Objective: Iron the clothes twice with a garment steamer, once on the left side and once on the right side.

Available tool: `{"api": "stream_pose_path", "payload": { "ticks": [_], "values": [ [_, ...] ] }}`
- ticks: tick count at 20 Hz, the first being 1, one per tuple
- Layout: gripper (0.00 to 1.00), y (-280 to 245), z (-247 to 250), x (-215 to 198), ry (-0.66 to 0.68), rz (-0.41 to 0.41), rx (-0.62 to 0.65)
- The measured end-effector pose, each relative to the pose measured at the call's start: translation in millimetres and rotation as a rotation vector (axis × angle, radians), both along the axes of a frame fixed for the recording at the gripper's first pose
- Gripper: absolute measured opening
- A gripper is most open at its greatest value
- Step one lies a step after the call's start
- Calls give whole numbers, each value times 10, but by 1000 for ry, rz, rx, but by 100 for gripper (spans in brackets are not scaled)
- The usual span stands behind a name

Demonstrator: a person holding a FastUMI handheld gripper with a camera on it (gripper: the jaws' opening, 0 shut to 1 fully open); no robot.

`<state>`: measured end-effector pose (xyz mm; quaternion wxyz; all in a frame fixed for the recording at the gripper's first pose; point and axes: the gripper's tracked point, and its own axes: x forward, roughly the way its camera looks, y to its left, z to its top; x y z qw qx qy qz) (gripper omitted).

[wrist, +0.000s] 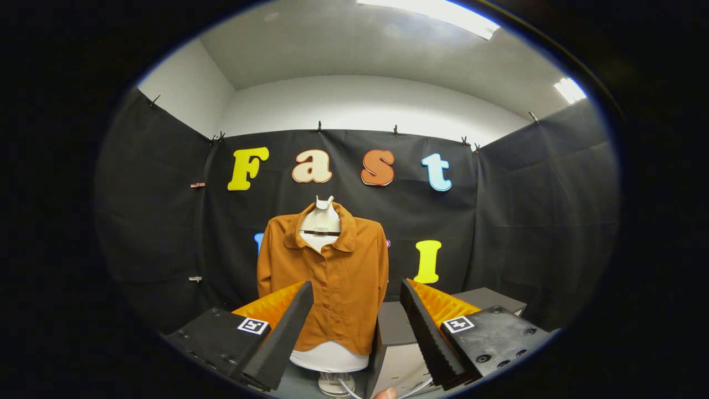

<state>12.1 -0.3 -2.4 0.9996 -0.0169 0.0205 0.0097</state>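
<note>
An orange-brown button-up shirt (332,277) hangs on a white mannequin torso (321,221) that stands upright on a small stand, beyond my fingers and a little toward the left one. My gripper (357,291) is open, its two black ridged fingers (282,332) spread wide with nothing between them. The shirt's lower half shows through the gap between the fingers. A grey box-shaped unit (396,346) sits just right of the mannequin, behind the right finger, with a white cable (346,386) curling at its base. I cannot make out a steamer head.
Black cloth walls (526,221) enclose the booth on three sides. A dark grey box (493,299) stands behind the right finger. A fingertip of the person's hand (386,393) shows at the very bottom between the fingers.
</note>
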Motion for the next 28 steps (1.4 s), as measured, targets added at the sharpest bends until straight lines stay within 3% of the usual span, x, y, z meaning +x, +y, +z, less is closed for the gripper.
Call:
{"api": "stream_pose_path", "payload": {
  "ticks": [6,11,17,28],
  "values": [
    [98,-536,-204,392,89,-34,-15],
    [98,-1246,-624,875,252,-109,15],
    [98,-1942,-1171,1467,446,-141,92],
    [99,-2831,-2655,2172,849,-136,146]
  ]
}}
